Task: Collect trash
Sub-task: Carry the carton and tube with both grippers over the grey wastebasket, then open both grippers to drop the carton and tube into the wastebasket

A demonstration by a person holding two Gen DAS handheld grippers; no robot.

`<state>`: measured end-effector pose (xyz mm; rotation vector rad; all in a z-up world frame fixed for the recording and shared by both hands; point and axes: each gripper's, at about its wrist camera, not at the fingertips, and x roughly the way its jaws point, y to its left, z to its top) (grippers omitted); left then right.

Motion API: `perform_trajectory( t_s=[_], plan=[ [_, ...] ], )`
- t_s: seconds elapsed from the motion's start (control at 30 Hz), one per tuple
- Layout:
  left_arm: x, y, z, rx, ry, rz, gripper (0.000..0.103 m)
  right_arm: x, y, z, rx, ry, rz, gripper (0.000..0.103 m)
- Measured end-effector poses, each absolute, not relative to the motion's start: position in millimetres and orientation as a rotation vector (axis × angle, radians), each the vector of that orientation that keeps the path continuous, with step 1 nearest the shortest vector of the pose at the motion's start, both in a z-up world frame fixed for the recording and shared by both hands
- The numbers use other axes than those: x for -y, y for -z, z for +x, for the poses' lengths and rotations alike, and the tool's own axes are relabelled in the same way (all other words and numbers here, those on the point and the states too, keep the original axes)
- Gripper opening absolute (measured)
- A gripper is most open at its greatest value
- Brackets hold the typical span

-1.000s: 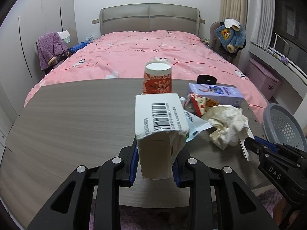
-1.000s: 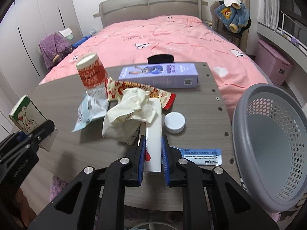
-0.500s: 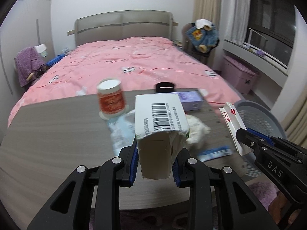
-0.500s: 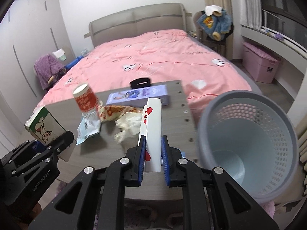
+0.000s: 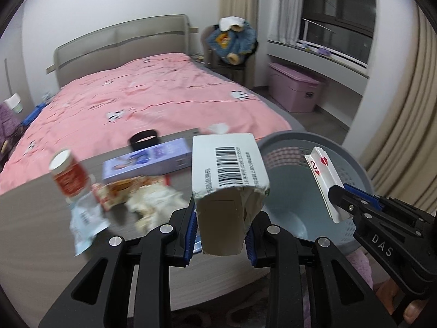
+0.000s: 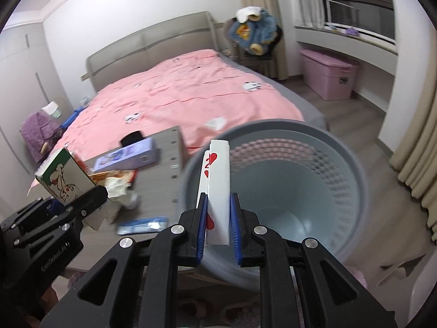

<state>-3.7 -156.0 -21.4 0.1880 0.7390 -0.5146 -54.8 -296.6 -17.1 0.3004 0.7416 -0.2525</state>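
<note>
Two hand-held grippers clamped: left [image 5: 220,235] on carton [image 5: 228,175], right [image 6: 217,224] on card box [image 6: 217,180].

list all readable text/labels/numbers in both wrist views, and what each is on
"DAS": black body of the right gripper, seen from the left wrist.
"GenRobot.AI": black body of the left gripper, seen from the right wrist.
"2" with red hearts: flat white card box in the right gripper.
Barcode and small print: crumpled white carton in the left gripper; too small to read.
Red paper cup, lilac box: blurred.

Both loaded tools [image 5: 221,236] now over basket [image 6: 341,147]
</note>
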Motion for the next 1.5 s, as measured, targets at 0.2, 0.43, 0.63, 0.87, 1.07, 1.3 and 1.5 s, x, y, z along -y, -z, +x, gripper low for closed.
perform_trajectory(
  t_s=[0.2, 0.43, 0.63, 0.87, 1.07, 1.3, 1.5],
  plan=[
    [191, 26, -3, -0.758, 0.566, 0.236, 0.028, 328, 25, -63, -0.757, 0.300, 0.324, 0.017],
    [215, 27, 1, -0.766, 0.594, 0.269, 0.028, 354, 32, -66, -0.752, 0.319, 0.365, 0.017],
    [232, 25, 6, -0.761, 0.612, 0.282, 0.028, 366, 34, -68, -0.750, 0.330, 0.384, 0.017],
    [250, 28, 9, -0.768, 0.639, 0.299, 0.028, 376, 40, -71, -0.749, 0.341, 0.410, 0.017],
    [257, 34, 16, -0.791, 0.654, 0.299, 0.028, 381, 42, -70, -0.754, 0.339, 0.420, 0.017],
    [268, 42, 20, -0.811, 0.683, 0.301, 0.028, 386, 46, -67, -0.766, 0.349, 0.425, 0.017],
    [274, 47, 23, -0.826, 0.687, 0.307, 0.029, 389, 49, -63, -0.776, 0.351, 0.431, 0.017]
  ],
)
